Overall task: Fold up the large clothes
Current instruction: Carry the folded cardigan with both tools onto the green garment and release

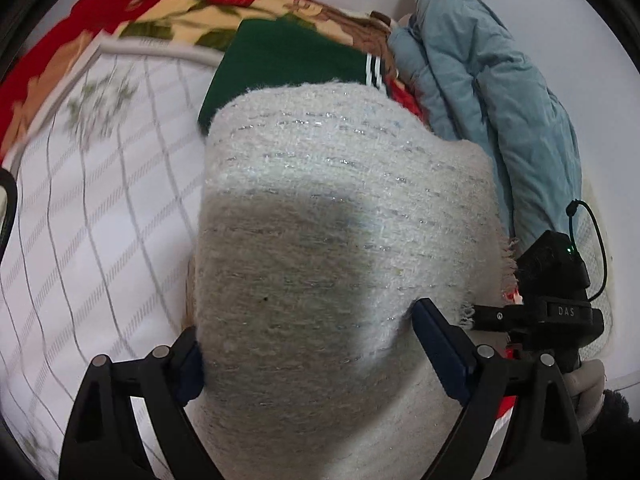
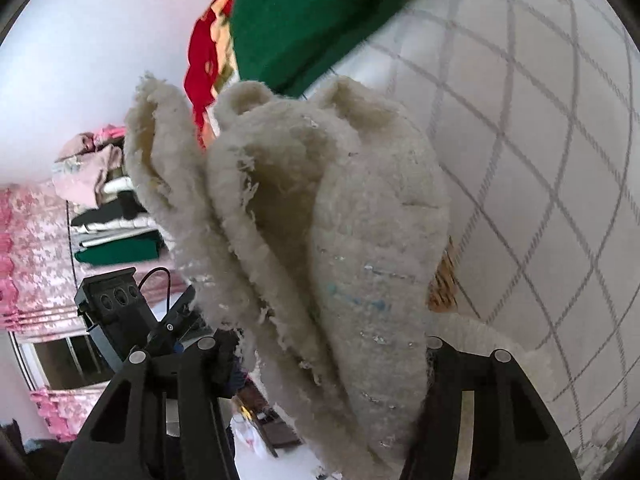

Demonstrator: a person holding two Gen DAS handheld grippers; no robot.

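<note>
Currently the cream fuzzy garment [image 1: 320, 208] fills the centre of the left wrist view, draped as a broad folded panel w/ silver thread lines across it. Left gripper [image 1: 308, 336] has its jaws set wide, one finger at each side edge of the panel; the blue pads [image 1: 440, 344] press against the fabric on both flanks, so it is clamped on the garment across its width.

Right wrist view: same garment [image 2: 320, 220] hangs bunched in thick rolled layers, fleecy lining showing at the top. Right gripper [image 2: 328, 364] sits w/ the bundle between its fingers, jaws part-way closed and gripping the layers; fabric runs up and away from the fingers toward the top of frame. No earlier frame given, so nothing noted on jaw movement.

Garment is raised off the bed sheet [image 1: 100, 200], a white checked sheet w/ grey lines, seen below and to the side in both views. Folded green garment [image 1: 280, 60] w/ white stripes lies at the far edge of the sheet, partly on a red floral blanket [image 1: 120, 8]. Light blue padded jacket [image 1: 480, 92] lies along the right edge by the wall. Right gripper body [image 1: 548, 300] visible at the lower right of the left view, just beside the garment's frayed edge. Background shelf of stacked clothes [image 2: 116, 224] in the right view; detail blurred.
</note>
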